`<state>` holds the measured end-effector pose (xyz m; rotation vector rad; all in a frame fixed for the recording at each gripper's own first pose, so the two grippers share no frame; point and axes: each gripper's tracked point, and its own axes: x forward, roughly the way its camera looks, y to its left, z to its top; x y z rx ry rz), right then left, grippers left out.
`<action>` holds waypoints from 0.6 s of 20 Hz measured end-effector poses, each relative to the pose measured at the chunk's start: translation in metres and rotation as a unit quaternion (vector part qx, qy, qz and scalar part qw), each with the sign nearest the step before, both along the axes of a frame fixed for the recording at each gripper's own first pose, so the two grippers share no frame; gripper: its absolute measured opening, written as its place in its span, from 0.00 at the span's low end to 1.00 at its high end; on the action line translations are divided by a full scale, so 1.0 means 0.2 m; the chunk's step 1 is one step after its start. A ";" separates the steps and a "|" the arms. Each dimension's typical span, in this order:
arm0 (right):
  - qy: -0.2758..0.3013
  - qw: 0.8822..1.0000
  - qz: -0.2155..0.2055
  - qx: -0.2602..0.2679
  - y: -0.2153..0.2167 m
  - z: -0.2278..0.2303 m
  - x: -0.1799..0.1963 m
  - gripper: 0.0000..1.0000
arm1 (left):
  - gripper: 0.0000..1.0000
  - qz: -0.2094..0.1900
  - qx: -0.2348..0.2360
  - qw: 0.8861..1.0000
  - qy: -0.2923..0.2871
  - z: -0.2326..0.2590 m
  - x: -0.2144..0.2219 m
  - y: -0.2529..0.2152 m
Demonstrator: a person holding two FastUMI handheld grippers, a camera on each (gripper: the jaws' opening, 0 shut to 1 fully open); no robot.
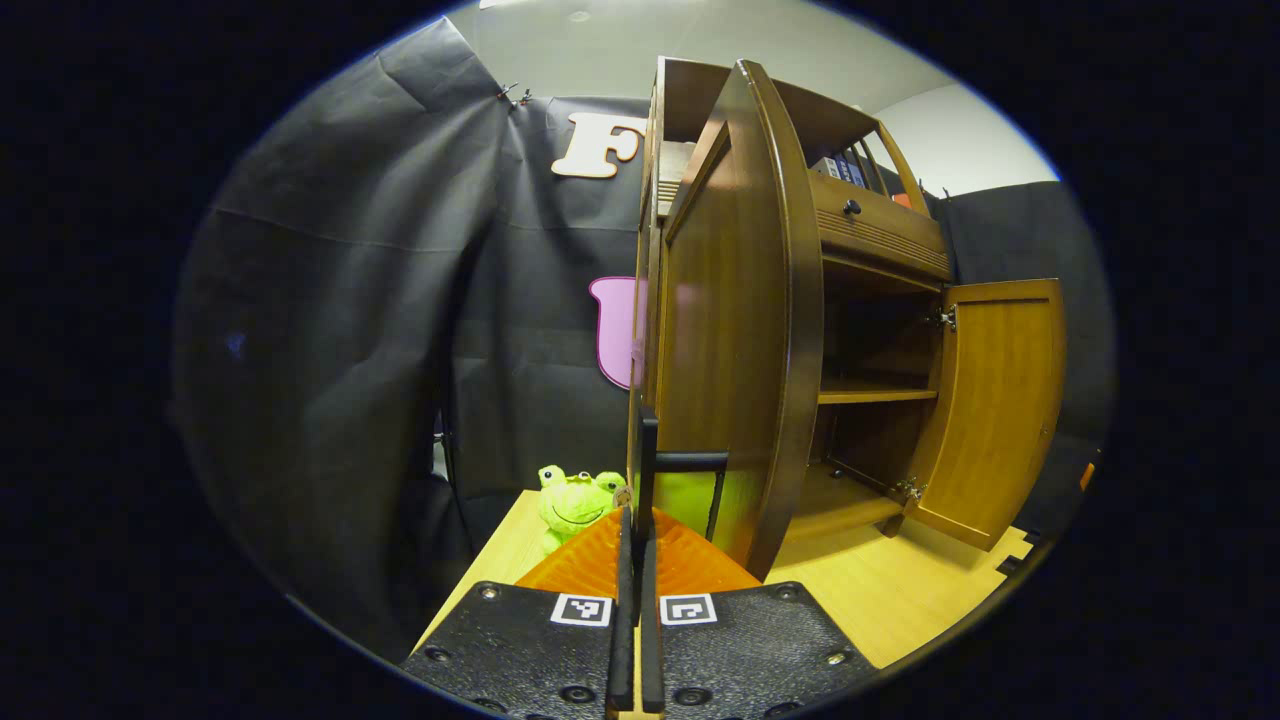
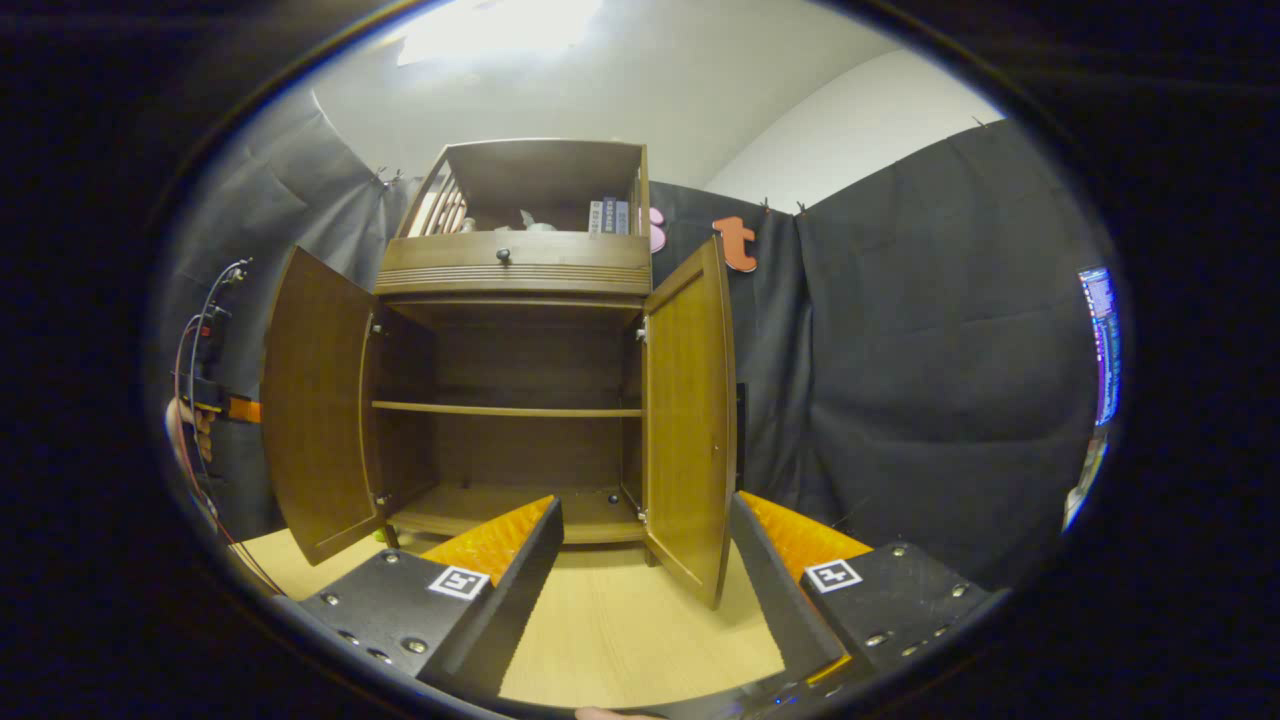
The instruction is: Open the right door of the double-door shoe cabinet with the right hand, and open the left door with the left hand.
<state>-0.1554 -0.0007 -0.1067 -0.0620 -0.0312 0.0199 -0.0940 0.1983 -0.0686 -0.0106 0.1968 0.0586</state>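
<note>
The wooden shoe cabinet (image 2: 510, 265) stands with both doors swung open, showing one shelf inside. In the left gripper view the left door (image 1: 730, 350) is seen nearly edge-on, and my left gripper (image 1: 637, 520) is shut on its dark bar handle (image 1: 648, 460). The right door (image 1: 1000, 400) hangs open beyond it. In the right gripper view my right gripper (image 2: 645, 505) is open and holds nothing, a little in front of the open right door (image 2: 690, 420). The left door (image 2: 320, 400) partly hides the left gripper (image 2: 235, 408) and the hand (image 2: 190, 425) holding it.
A green frog plush (image 1: 572, 500) sits on the light wooden floor (image 1: 880, 590) left of the cabinet. A drawer with a knob (image 2: 503, 256) and an upper shelf with books (image 2: 610, 215) top the cabinet. A lit screen (image 2: 1100, 340) is at the far right.
</note>
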 end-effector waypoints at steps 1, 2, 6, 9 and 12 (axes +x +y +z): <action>0.001 1.000 0.000 -0.002 0.00 -0.01 0.00 0.99 | 0.04 -0.003 0.002 1.000 0.000 0.00 0.00 0.00; 0.003 1.000 0.001 -0.005 0.01 -0.01 0.01 0.99 | 0.04 -0.006 0.006 1.000 0.000 0.00 0.00 0.00; 0.011 1.000 0.010 -0.019 0.06 -0.05 0.02 0.99 | 0.04 -0.009 0.009 1.000 0.004 0.01 0.00 0.04; 0.015 1.000 0.011 -0.020 0.07 -0.06 0.02 0.99 | 0.04 -0.011 -0.014 1.000 0.003 0.01 -0.01 0.05; 0.012 1.000 0.016 -0.016 0.08 -0.04 0.01 1.00 | 0.05 -0.014 -0.027 1.000 0.005 0.01 -0.02 0.04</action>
